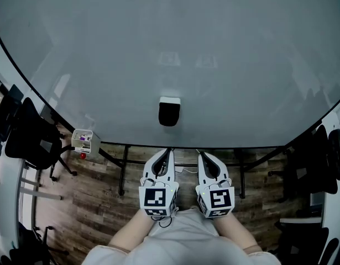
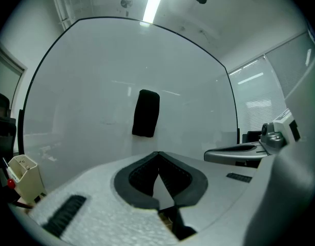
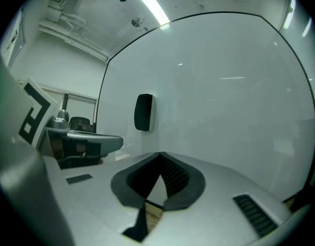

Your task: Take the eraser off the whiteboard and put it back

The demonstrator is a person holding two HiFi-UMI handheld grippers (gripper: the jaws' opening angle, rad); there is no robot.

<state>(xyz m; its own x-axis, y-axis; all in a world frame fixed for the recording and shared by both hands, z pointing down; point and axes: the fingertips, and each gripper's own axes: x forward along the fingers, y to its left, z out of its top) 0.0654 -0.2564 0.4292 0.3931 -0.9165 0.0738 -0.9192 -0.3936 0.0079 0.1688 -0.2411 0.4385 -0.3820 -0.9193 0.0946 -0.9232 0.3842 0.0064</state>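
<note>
Board notes. The eraser (image 1: pixel 169 111) sits on the whiteboard (image 1: pixel 158 48), low and centre in the head view. It is a dark upright block with a pale strip along its top edge. Both gripper views show it straight ahead, above the tips and well apart from them.

The left tool (image 1: pixel 167 152) is clenched, tips pressed together with nothing between them. The right tool (image 1: pixel 199 153) is the same, tips meeting and empty. They are side by side at bottom centre of the head view, pointing at the board but short of it.

This fits two stages: an eraser waiting to be lifted off, or one already set back. The views don't settle which.

Risks from here:
- A closed tool that reaches the eraser would shove it rather than grip it. It could skid down the board or drop to the wooden floor (image 1: pixel 103 186) (what holds it there is not visible; possibly a magnet).
- A pinch near a corner could let it twist between the pads.
- An eraser set back tilted, not flat on the board, may not hold.
- The small box (image 1: pixel 85 141) at the board's lower left edge is well clear.
</note>
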